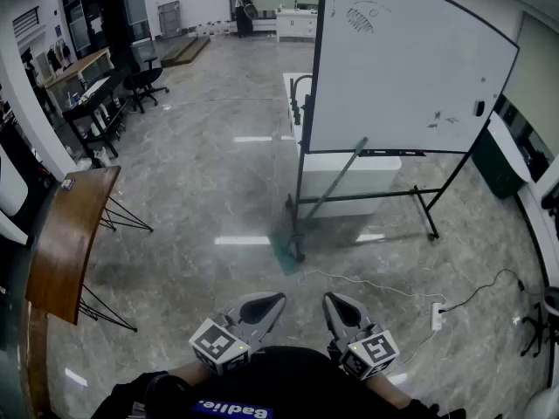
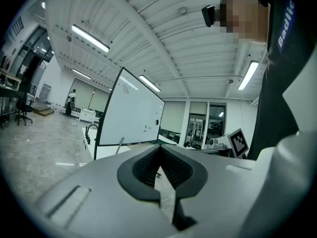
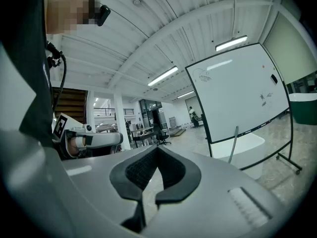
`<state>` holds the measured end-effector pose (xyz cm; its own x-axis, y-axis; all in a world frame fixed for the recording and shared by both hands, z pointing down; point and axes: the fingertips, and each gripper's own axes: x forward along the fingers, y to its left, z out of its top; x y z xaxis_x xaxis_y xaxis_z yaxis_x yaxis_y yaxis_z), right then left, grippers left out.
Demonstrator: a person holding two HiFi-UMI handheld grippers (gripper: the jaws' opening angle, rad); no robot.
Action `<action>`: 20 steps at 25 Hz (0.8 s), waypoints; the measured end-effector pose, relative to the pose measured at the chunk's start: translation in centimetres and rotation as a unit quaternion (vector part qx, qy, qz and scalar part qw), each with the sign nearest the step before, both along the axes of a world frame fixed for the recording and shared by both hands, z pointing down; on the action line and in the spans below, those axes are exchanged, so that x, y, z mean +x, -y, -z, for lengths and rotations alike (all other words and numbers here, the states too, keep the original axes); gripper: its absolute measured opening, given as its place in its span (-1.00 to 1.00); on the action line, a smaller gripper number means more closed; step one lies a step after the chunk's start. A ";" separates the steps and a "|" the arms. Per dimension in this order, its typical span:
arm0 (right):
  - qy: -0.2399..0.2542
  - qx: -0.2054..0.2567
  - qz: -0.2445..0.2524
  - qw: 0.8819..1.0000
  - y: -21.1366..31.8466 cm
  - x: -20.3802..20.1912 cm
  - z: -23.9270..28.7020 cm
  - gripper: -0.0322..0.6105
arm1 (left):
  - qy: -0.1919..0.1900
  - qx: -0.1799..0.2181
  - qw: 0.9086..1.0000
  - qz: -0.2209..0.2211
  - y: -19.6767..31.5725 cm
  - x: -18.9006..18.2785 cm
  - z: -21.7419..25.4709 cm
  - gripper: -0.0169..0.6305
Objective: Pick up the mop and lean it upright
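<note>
Mop propped, job apparently done: the mop stands at a slant against the rolling whiteboard. The top of its grey handle rests at the board's lower tray, and its teal head sits on the floor by one of the stand's feet. Neither tool touches it. The left gripper and right gripper are held low and close to the person's body, well back from the mop. Each has its fingers pressed together on nothing, as both gripper views confirm. Judged from how things lie, the pick-up and the leaning are complete. At most, a check remains that the handle will not slide along the tray.

The floor is polished grey stone-look tile, glossy enough to mirror the ceiling strip lights. That slick surface could let the mop head creep. A white power strip and its trailing cable lie on the tiles to the right, between the person and the board's far leg. A long white cabinet stands just behind the whiteboard. A wooden-topped desk on thin metal legs stands at the left edge. Farther back on that side are work desks and office chairs, and a person stands at the hall's far end.
</note>
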<state>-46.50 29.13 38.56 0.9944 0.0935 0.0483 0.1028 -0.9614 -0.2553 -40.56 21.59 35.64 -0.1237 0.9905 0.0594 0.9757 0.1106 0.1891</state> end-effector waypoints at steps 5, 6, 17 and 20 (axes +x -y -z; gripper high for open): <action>0.004 0.011 -0.001 1.000 -0.8 -1.1 -0.3 -0.89 | 0.004 -0.001 1.000 0.004 -0.7 -1.1 0.6 -0.91; 0.004 0.013 0.000 1.000 -1.0 -1.3 -0.3 -0.89 | 0.002 0.000 1.000 0.004 -1.0 -1.2 0.6 -0.91; -0.008 0.033 0.016 0.999 -4.4 -4.0 -0.8 -0.89 | 0.013 0.013 0.999 0.030 -4.0 -3.8 0.2 -0.91; 0.006 0.041 0.020 0.999 -5.7 -4.5 -2.1 -0.89 | 0.013 0.017 0.999 0.042 -5.2 -4.2 -0.5 -0.91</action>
